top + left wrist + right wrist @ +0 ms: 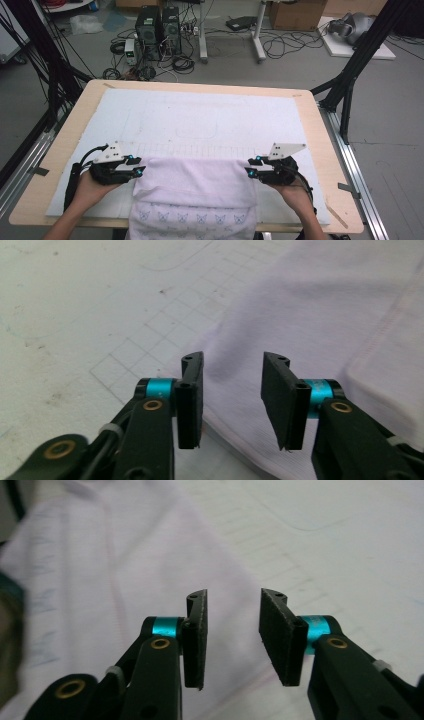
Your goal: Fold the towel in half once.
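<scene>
Towel (192, 182) lies free (both jaws parted, empty).

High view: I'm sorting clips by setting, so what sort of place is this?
Probably a lab or workshop set up for recording. Computer towers and loose cables sit on the bare floor, and black frame struts flank a wooden table.

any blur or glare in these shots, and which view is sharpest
High view: even soft light, no glare, mild blockiness; the towel and both grippers read clearly. Left gripper view: the sharpest, the jaws crisp, with the mat grid and the towel seam legible. Right gripper view: the jaws sharp, but the towel and mat behind are soft, and a dark smear blurs the left edge.
</scene>
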